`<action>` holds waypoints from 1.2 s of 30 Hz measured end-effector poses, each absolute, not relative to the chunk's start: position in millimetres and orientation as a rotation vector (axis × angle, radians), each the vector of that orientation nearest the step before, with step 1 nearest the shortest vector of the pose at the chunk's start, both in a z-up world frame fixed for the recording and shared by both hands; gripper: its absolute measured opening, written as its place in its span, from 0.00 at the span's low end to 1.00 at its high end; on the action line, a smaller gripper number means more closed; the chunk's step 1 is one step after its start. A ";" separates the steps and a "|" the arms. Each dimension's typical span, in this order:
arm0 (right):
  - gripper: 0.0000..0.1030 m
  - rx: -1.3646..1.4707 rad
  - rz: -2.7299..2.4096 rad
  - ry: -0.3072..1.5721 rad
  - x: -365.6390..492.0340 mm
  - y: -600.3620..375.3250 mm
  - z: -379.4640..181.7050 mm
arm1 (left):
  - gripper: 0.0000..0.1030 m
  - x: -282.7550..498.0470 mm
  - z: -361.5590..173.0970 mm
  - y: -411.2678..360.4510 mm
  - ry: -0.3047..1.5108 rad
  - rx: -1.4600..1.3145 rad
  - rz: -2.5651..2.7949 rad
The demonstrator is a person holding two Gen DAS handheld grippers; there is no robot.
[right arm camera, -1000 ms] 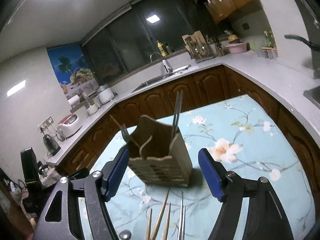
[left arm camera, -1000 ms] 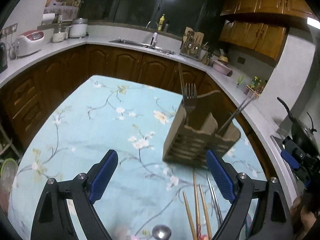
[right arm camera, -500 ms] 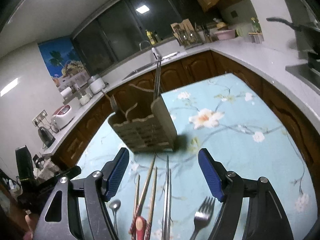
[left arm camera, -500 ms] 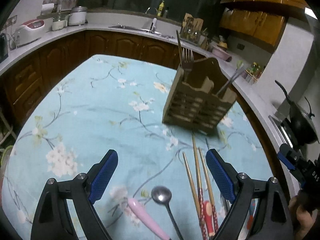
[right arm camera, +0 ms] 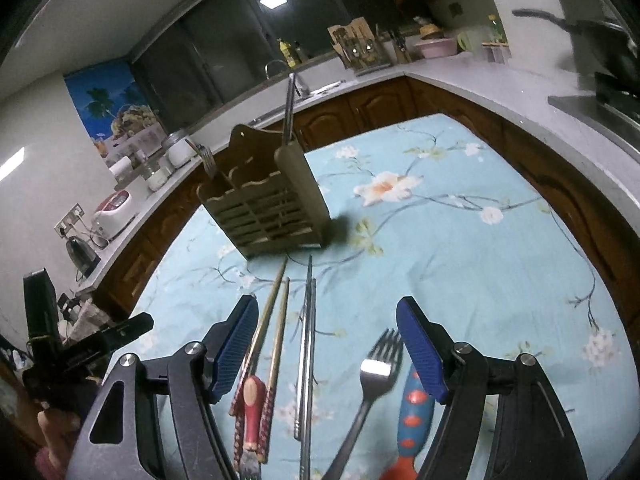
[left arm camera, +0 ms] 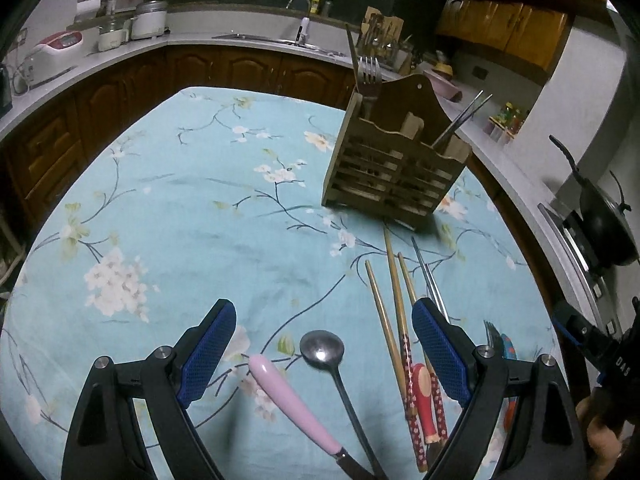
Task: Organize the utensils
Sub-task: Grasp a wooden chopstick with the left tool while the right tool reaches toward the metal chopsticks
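A wooden utensil holder (left arm camera: 394, 168) stands on the floral blue tablecloth (left arm camera: 180, 220), holding a fork (left arm camera: 370, 76) and metal chopsticks (left arm camera: 464, 118). It also shows in the right wrist view (right arm camera: 268, 204). Loose on the cloth lie a metal spoon (left arm camera: 324, 352), a pink-handled utensil (left arm camera: 288, 404), wooden chopsticks (left arm camera: 394, 300), metal chopsticks (right arm camera: 306, 340), a fork (right arm camera: 376, 372) and a blue-and-red handled utensil (right arm camera: 412, 408). My left gripper (left arm camera: 324, 356) is open above the spoon. My right gripper (right arm camera: 326, 348) is open above the metal chopsticks and fork. Both are empty.
Dark wood cabinets and a grey counter (left arm camera: 240, 42) wrap around the table. A rice cooker (left arm camera: 54, 42), a sink (left arm camera: 276, 38) and a knife block (left arm camera: 378, 26) stand on it. A black wok (left arm camera: 600, 216) sits on the stove at right.
Both grippers have pulled back from the holder and tilted down. The loose utensils near the table's front have come into view between the fingers. Both stay open.
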State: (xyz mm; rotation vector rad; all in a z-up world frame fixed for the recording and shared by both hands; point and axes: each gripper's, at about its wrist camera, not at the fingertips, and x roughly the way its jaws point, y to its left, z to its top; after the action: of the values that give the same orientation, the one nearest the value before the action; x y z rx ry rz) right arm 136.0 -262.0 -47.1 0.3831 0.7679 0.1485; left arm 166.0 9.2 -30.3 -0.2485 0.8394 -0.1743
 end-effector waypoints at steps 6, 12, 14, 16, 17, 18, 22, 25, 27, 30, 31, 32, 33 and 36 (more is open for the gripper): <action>0.71 0.375 0.148 0.809 135.0 -261.0 -57.1 | 0.87 174.9 -32.8 -1.1 0.851 -0.231 -0.193; 0.71 0.364 0.155 0.840 140.4 -258.5 -64.2 | 0.87 188.1 -36.4 -11.5 0.875 -0.206 -0.206; 0.71 0.357 0.152 0.849 142.4 -257.8 -66.1 | 0.87 194.3 -38.7 -14.8 0.890 -0.200 -0.208; 0.71 0.349 0.152 0.865 145.3 -256.6 -68.9 | 0.87 201.1 -42.0 -19.7 0.910 -0.184 -0.211; 0.71 0.342 0.151 0.877 146.9 -255.7 -71.7 | 0.87 204.9 -43.6 -22.9 0.917 -0.175 -0.208; 0.71 0.334 0.149 0.889 148.0 -254.9 -74.4 | 0.87 208.9 -45.5 -25.8 0.928 -0.164 -0.207; 0.71 0.327 0.145 0.947 153.5 -253.2 -88.9 | 0.87 227.6 -54.5 -38.9 0.981 -0.115 -0.206; 0.71 0.330 0.142 0.960 155.6 -254.8 -94.1 | 0.86 242.9 -60.4 -45.9 1.007 -0.095 -0.205; 0.71 0.331 0.136 0.965 157.6 -257.0 -96.4 | 0.86 252.3 -62.3 -50.5 1.012 -0.086 -0.209; 0.70 0.330 0.139 0.979 162.2 -259.1 -99.1 | 0.83 267.1 -64.8 -58.0 1.021 -0.068 -0.217; 0.70 0.326 0.138 0.991 164.2 -259.4 -100.8 | 0.82 272.5 -65.7 -60.5 1.023 -0.063 -0.223; 0.69 0.323 0.138 1.001 166.1 -259.4 -102.9 | 0.81 276.8 -66.8 -62.7 1.023 -0.059 -0.226; 0.68 0.324 0.139 1.010 168.6 -259.6 -104.5 | 0.80 282.2 -68.0 -65.8 1.024 -0.056 -0.228; 0.58 0.315 0.140 1.042 174.0 -259.5 -111.0 | 0.75 296.3 -72.9 -76.0 1.033 -0.047 -0.254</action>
State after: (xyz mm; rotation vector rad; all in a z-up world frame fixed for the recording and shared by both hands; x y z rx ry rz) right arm 174.0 -259.5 -111.0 0.3147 1.0424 0.1404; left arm 296.3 -76.0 -72.9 -0.0472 1.0326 -0.2537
